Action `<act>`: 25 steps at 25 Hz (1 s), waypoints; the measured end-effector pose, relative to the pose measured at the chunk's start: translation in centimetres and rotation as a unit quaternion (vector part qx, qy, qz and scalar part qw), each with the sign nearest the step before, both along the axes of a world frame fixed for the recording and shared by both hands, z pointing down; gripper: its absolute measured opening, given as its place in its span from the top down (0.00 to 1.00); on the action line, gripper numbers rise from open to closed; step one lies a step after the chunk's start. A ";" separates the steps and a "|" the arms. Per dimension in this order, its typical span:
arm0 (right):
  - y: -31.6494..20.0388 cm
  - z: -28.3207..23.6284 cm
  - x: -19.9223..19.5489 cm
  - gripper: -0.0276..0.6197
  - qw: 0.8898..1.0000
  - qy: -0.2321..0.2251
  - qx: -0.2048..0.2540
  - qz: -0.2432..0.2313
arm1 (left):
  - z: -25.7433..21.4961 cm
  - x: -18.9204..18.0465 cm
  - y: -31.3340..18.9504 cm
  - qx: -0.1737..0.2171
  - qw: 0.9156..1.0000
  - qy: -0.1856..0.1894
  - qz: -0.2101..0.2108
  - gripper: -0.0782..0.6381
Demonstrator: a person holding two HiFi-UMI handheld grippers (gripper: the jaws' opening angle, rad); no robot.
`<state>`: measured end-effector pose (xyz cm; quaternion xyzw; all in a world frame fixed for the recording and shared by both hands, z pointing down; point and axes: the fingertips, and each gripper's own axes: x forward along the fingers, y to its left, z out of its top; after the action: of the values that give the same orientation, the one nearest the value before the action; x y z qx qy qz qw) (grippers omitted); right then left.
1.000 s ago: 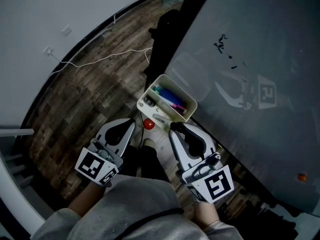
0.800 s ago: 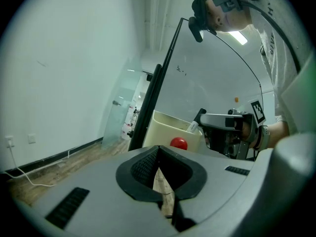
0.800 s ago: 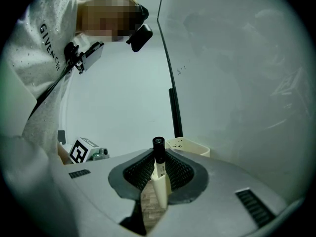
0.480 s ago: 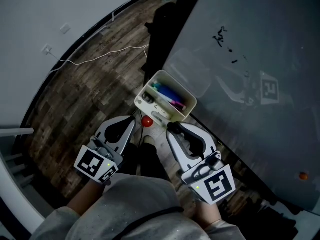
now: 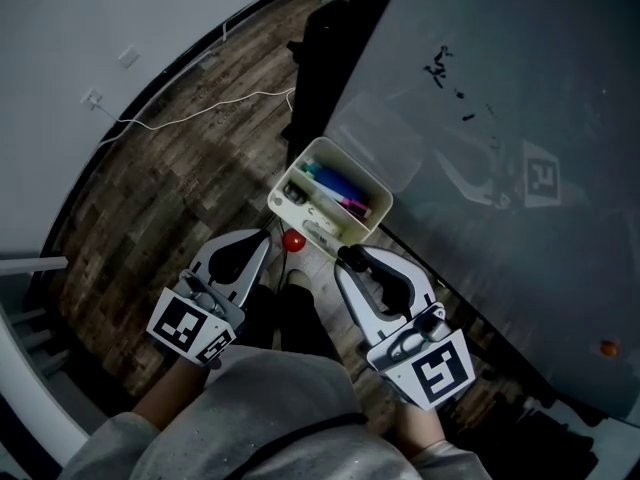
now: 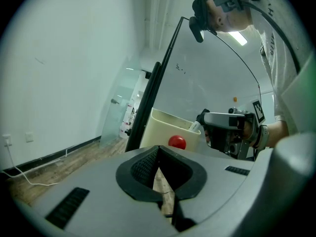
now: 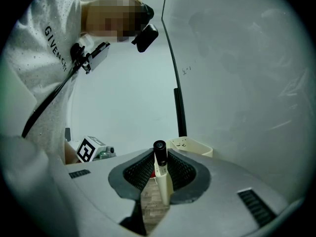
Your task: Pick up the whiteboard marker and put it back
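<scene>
Your right gripper (image 7: pixel 160 156): jaws partly apart, clamped on the white-bodied, black-capped whiteboard marker (image 7: pixel 162 176) — just short of the cream plastic tray (image 5: pixel 357 171) on the grey whiteboard (image 5: pixel 500 88). Left gripper (image 6: pixel 158 152) — jaws together, empty.

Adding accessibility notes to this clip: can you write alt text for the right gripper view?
The right gripper holds a white whiteboard marker with a black cap upright between its jaws. Behind it a cream bin stands beside a whiteboard, and a person in a white top leans in from the upper left.
</scene>
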<state>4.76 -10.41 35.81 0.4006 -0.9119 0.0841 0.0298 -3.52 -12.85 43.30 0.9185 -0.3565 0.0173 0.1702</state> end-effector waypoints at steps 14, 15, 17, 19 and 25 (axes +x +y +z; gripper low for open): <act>0.9 0.5 0.3 0.83 1.000 -0.002 -0.005 0.003 | 0.0 0.1 0.5 0.001 1.000 -0.001 0.000 0.87; 1.0 0.5 0.3 0.83 1.000 -0.002 -0.006 0.003 | 0.0 0.1 0.6 0.001 1.000 -0.001 0.000 0.87; 1.1 0.7 0.3 0.82 1.000 -0.001 -0.007 0.002 | 0.0 0.1 0.7 0.002 1.000 0.000 -0.001 0.87; 1.2 0.8 0.3 0.82 1.000 -0.001 -0.008 0.002 | 0.0 0.1 0.9 0.002 1.000 0.000 -0.002 0.87; 1.4 0.9 0.4 0.81 1.000 0.000 -0.011 0.003 | -0.2 -0.2 1.5 0.004 1.000 -0.001 -0.007 0.87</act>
<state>5.17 -9.02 36.74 0.4035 -0.9096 0.0937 0.0341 -3.67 -11.39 43.12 0.9167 -0.3630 0.0157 0.1662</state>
